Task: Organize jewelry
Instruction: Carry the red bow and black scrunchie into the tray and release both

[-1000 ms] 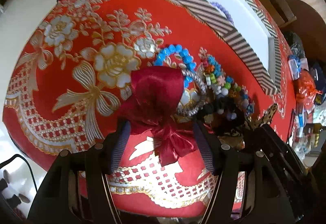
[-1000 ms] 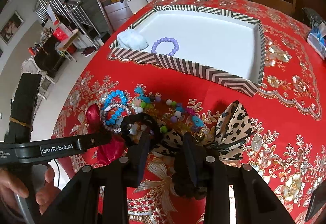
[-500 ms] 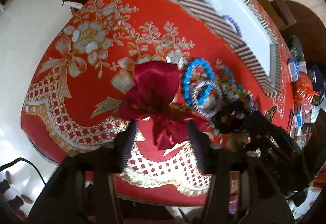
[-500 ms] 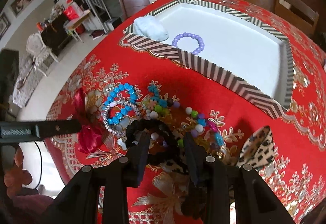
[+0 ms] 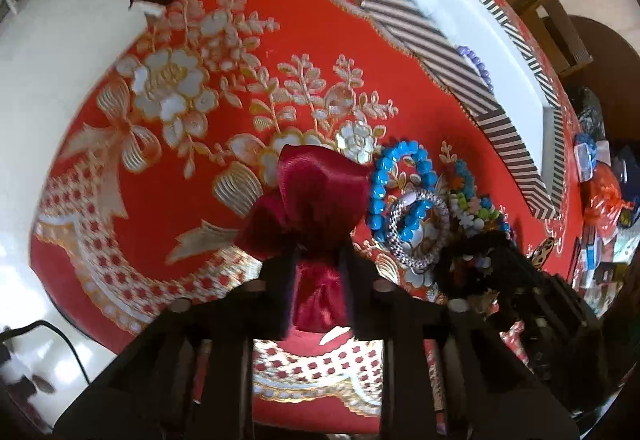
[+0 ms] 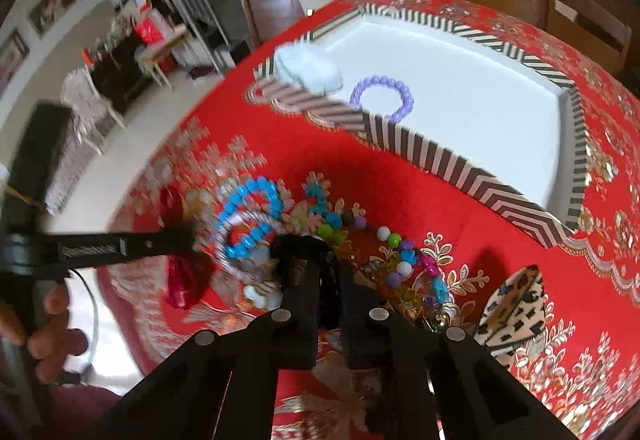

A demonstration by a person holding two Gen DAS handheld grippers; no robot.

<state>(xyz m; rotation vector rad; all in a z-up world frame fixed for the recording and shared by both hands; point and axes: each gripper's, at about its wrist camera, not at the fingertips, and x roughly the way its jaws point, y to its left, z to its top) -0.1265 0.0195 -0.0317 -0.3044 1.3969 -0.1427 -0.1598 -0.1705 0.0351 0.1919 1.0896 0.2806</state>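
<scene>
Evidently soft and light, the dark red satin bow [image 5: 320, 196] crumples at its knot as the left tool [image 5: 318, 280] closes on it, while the right tool [image 6: 326, 280] sits clamped on the black fabric scrunchie [image 6: 298, 246].

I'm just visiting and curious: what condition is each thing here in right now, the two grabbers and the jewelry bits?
left gripper: jaws closing on the dark red satin bow.
right gripper: shut on the black scrunchie.
striped tray: open-topped, holding two things.
purple bead bracelet: lying in the tray.
pale blue scrunchie: in the tray's corner.
blue bead bracelet: loose on the cloth.
leopard bow: on the cloth, untouched.
</scene>
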